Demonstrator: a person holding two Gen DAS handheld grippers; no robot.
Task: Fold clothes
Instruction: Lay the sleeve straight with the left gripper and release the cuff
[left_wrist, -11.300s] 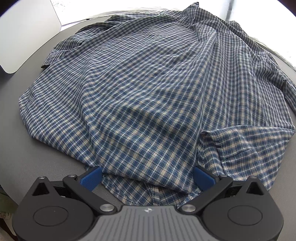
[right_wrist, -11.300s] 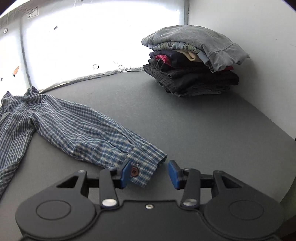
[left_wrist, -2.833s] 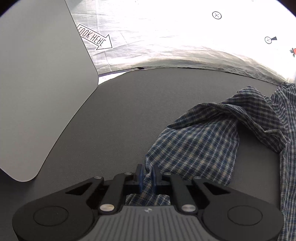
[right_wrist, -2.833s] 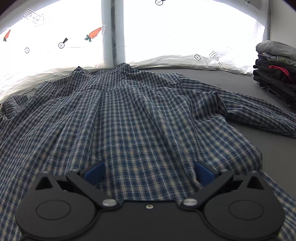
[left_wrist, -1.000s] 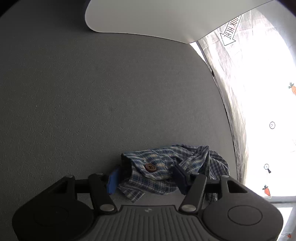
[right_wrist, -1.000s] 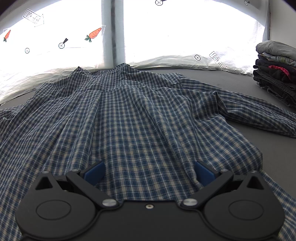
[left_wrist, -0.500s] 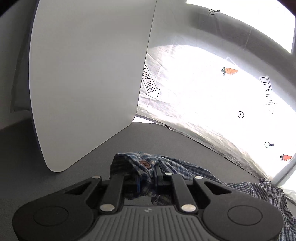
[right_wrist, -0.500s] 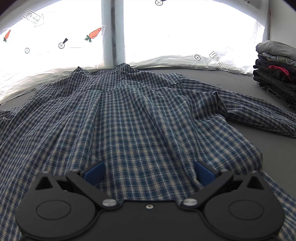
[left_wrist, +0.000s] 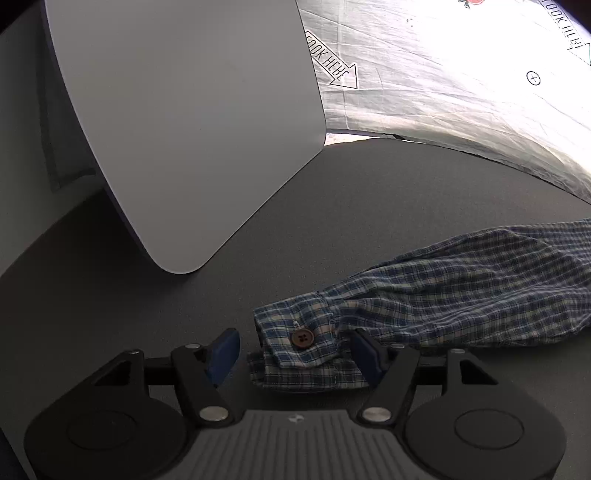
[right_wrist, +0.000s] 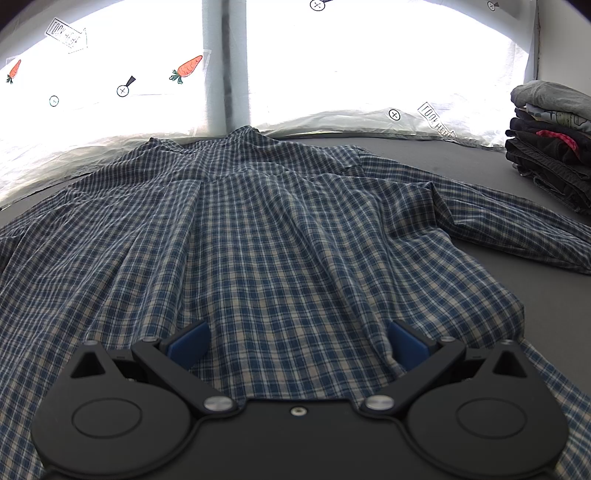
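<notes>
The left gripper (left_wrist: 295, 352), clamped on the plaid shirt's cuff (left_wrist: 301, 338) half a second ago, has just been opening: its blue pads now stand apart with the cuff lying loose between them, the right pad just beside the cloth (contact is unclear). The sleeve (left_wrist: 461, 295) now stretches flat across the grey table (left_wrist: 406, 206) instead of bunching. The right gripper (right_wrist: 297, 341) is unchanged, jaws wide over the shirt's spread back (right_wrist: 258, 229), gripping nothing.
</notes>
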